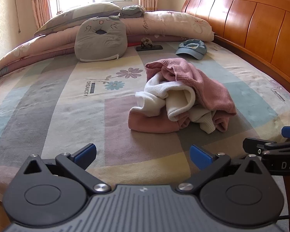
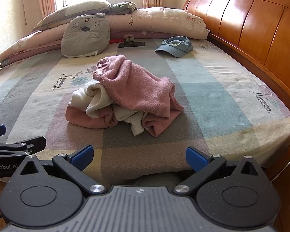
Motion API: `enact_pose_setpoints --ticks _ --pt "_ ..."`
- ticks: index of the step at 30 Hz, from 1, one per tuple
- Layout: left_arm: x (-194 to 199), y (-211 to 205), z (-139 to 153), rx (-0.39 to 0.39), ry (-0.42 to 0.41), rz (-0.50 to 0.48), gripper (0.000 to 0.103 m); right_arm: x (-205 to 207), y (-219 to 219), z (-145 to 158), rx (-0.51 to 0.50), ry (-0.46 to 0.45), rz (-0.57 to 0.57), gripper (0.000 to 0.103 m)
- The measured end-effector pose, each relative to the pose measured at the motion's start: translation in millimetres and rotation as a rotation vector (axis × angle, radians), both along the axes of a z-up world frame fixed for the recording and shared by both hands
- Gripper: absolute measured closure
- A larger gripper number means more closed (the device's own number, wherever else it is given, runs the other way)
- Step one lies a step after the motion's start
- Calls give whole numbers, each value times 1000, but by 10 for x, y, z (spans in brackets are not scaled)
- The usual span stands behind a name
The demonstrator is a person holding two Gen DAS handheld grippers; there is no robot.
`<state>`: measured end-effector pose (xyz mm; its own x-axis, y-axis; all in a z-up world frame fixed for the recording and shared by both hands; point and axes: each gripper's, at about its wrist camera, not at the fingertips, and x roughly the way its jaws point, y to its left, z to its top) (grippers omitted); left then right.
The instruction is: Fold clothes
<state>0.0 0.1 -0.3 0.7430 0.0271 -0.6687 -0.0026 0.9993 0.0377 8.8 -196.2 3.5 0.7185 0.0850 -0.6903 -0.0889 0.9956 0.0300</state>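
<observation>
A crumpled pink sweater with a white lining (image 1: 183,96) (image 2: 131,94) lies in a heap in the middle of the bed. My left gripper (image 1: 143,156) hovers over the near edge of the bed, well short of the heap, jaws wide open and empty. My right gripper (image 2: 139,157) hangs beside it on the right, also open with nothing between its blue pads. Each gripper's fingers show at the other view's edge: the right gripper (image 1: 276,145) at the right, the left gripper (image 2: 19,145) at the left.
A patchwork bedsheet (image 1: 58,106) covers the bed. A blue cap (image 1: 192,49) (image 2: 175,46), a dark phone (image 1: 149,48), a grey cat cushion (image 1: 100,39) and stacked quilts (image 1: 164,27) sit at the far side. The wooden headboard (image 1: 251,25) runs along the right.
</observation>
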Motion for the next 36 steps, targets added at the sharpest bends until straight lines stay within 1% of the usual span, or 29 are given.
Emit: enact_pose_setpoints --ticks 36 --pt "13 -2 -34 -2 7 2 1 -5 20 -8 -2 0 17 0"
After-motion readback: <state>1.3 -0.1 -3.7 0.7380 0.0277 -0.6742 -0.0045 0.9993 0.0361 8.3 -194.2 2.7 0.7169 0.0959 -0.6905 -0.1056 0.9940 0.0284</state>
